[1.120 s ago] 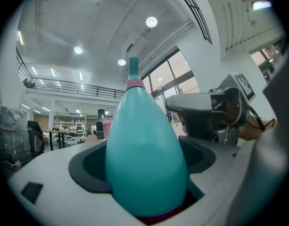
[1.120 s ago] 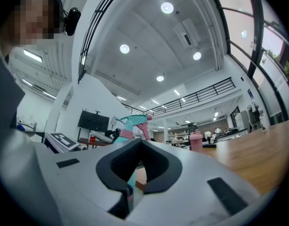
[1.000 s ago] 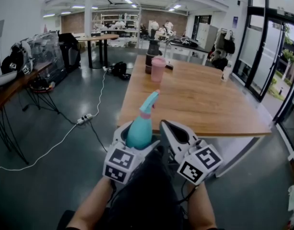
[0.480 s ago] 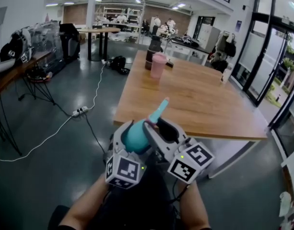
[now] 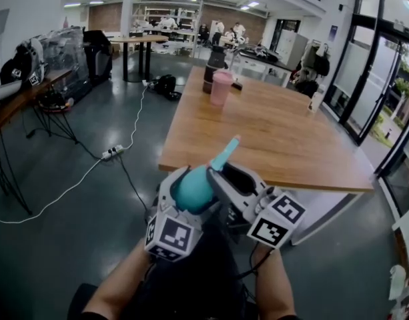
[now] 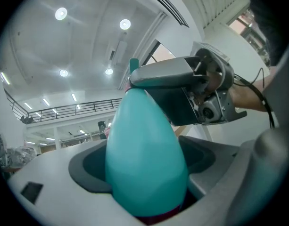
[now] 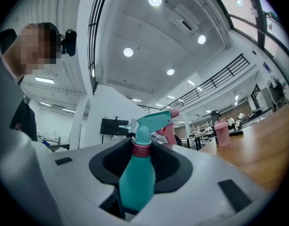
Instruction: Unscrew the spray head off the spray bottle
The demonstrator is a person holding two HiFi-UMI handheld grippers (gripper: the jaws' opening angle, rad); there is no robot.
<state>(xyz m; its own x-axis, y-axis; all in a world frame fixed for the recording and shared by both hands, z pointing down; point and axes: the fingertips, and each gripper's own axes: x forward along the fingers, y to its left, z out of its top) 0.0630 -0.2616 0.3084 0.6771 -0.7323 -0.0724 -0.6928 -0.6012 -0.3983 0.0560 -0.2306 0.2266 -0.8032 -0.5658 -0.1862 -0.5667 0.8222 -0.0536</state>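
Head view: clamped in the left gripper (image 5: 183, 193), a teal spray bottle (image 5: 193, 189), low and near, just off the near edge of the wooden table (image 5: 284, 139). Tilted away to the far right, spray head (image 5: 225, 153) reaching out over that edge. Met from the right, at the neck, by the right gripper (image 5: 221, 177). Far along the table, a pink cup (image 5: 221, 89).

Left gripper view: pinched at the fat belly, both jaws tight against its sides. Crossed near the top by a jaw of the right gripper.

Right gripper view: jaws about half apart, just been closing, set against the bottle below the pink collar (image 7: 141, 149). Spray head above, clear of the pads, nozzle to the right.
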